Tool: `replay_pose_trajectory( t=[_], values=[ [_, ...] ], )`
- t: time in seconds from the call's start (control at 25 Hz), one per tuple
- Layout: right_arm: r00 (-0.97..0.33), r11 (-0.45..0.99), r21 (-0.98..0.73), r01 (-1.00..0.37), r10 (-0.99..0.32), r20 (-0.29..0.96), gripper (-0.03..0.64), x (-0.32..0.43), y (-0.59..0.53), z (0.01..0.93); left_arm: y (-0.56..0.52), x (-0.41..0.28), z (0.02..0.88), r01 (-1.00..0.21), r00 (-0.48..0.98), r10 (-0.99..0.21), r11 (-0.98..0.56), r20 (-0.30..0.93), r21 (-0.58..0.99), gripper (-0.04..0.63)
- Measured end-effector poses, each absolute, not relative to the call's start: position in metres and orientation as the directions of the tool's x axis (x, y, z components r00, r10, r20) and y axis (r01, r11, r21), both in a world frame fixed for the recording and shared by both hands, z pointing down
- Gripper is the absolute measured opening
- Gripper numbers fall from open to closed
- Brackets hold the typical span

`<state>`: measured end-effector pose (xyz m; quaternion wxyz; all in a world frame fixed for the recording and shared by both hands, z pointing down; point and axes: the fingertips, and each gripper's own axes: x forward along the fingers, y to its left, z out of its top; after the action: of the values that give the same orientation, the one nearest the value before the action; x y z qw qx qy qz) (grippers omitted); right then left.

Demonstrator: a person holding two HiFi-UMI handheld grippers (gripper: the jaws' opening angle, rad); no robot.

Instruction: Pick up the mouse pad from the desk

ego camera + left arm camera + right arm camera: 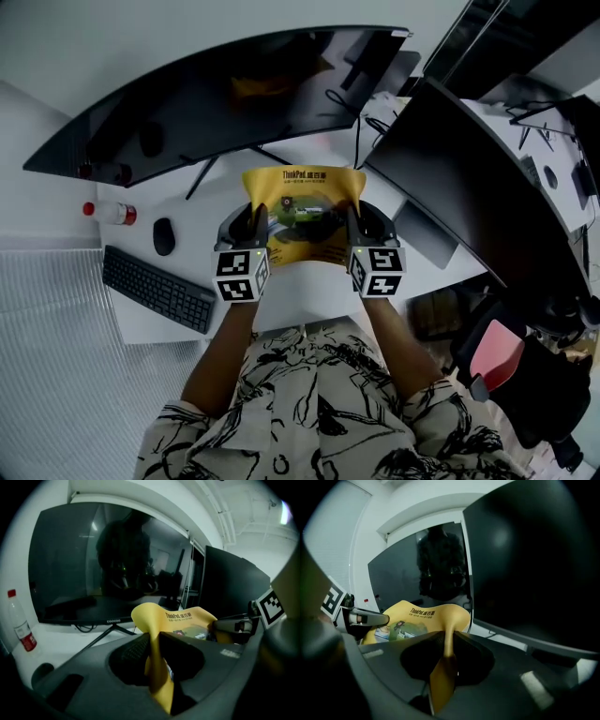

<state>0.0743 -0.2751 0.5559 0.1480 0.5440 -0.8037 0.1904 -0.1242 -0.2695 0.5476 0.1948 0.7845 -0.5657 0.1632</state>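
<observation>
Mouse pad: I hold the yellow mouse pad (302, 217) up off the desk (309, 164), just in front of the curved monitor (234, 89), and it is stretched between my two grippers.
Left gripper (154, 641): the jaws pinch the pad's left edge, which folds up between them.
Right gripper (447, 641): the jaws are clamped on the pad's right edge.
Keyboard (157, 288): it lies before the monitor's left half.
Mouse (164, 236): it sits between the keyboard and the monitor.
Bottle (111, 213): it lies below the monitor's left end.
</observation>
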Motion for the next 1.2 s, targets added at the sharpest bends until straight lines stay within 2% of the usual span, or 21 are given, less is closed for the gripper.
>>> replay_pose_trajectory(
  t=[0.64,1.2],
  values=[
    [-0.386,0.379,-0.075,-0.922,-0.896,0.220,0.074,0.075,-0.289,0.419,-0.281,-0.123,0.413,-0.943,0.331,-0.915,-0.328,0.232,0.055,0.078],
    [-0.402,0.402,0.008,-0.916,-0.916,0.008,0.074,0.079,-0.287,0.295,-0.283,-0.119,0.291,-0.929,0.367,-0.930,-0.367,0.022,-0.045,0.081]
  ],
)
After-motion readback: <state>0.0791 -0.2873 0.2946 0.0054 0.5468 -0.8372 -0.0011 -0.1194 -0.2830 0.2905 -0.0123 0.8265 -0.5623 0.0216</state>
